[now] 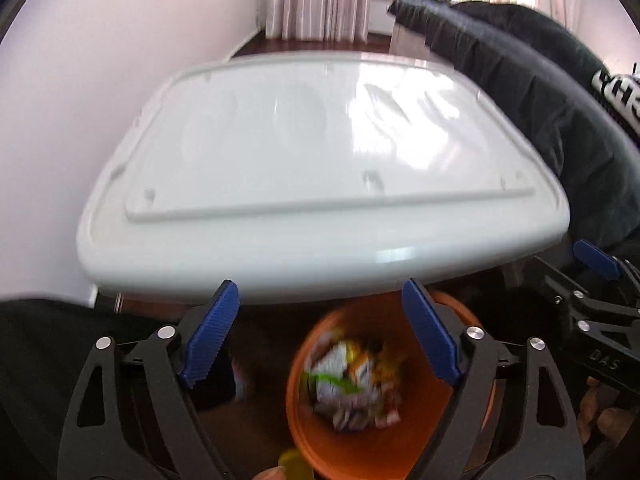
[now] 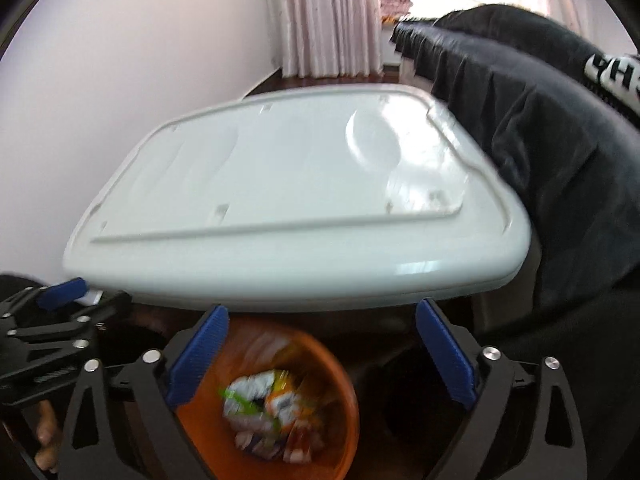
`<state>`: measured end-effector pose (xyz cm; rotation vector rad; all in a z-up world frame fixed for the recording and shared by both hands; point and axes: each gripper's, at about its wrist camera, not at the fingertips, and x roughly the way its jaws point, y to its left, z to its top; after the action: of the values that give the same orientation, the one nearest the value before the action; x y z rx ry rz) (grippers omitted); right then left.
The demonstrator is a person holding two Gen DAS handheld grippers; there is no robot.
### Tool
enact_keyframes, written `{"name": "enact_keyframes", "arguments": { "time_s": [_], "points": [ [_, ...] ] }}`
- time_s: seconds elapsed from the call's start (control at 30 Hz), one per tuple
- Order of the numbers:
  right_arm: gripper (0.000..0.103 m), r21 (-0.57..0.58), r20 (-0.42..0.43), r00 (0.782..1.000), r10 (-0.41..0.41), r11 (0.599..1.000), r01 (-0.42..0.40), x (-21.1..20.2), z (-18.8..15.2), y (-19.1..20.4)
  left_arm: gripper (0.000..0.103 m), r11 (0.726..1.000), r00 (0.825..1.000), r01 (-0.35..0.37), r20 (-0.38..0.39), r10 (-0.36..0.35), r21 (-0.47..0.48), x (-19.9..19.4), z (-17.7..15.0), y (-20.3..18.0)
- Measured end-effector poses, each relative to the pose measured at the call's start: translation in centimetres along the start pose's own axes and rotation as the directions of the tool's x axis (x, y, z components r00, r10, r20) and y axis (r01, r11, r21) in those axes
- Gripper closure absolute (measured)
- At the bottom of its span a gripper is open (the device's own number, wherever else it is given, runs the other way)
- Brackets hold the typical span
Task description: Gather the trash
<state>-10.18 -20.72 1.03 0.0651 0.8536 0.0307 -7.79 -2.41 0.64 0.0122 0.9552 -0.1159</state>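
Both grippers, left point(image 1: 320, 336) & right point(image 2: 320, 352), hung w/ jaws wide apart & nothing between them over the orange bin point(image 1: 316, 432), wrappers point(image 1: 352, 384) already inside below the white table's point(image 1: 320, 256) near edge; tabletop bare, collection apparently near done.

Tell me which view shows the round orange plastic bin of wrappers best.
The right wrist view: the round orange plastic bin shows most of its rim, crossed only by one blue finger pad. In the left wrist view the bin is cut by the frame's bottom and crossed by a gripper finger.
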Motion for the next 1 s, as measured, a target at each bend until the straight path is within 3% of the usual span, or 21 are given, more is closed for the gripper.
{"name": "enact_keyframes", "arguments": {
  "time_s": [0.13, 0.3, 0.57, 1.0],
  "points": [
    [0.007, -0.023, 0.066, 0.996, -0.052, 0.998, 0.054, 0.4, 2.4, -0.1, 0.019, 1.000, 0.999, -0.002, 0.054, 0.003, -0.025, 0.4, 2.4, 0.5],
    [0.005, -0.059, 0.106, 0.992, -0.065, 0.996, 0.072, 0.7, 3.7, 0.5, 0.019, 0.999, 0.998, -0.011, 0.068, 0.014, -0.050, 1.4, 3.9, 0.9],
    [0.005, -0.102, 0.106, 0.992, -0.066, 0.992, 0.076, 1.6, 3.7, 1.6, 0.019, 0.998, 0.998, -0.013, 0.061, 0.017, -0.061, 2.5, 4.4, 1.2],
    [0.005, -0.081, 0.106, 0.992, -0.072, 0.993, 0.081, 1.4, 3.5, 1.3, 0.019, 0.998, 0.998, -0.024, 0.059, 0.027, -0.052, 2.6, 4.2, 1.5]
  ]
}}
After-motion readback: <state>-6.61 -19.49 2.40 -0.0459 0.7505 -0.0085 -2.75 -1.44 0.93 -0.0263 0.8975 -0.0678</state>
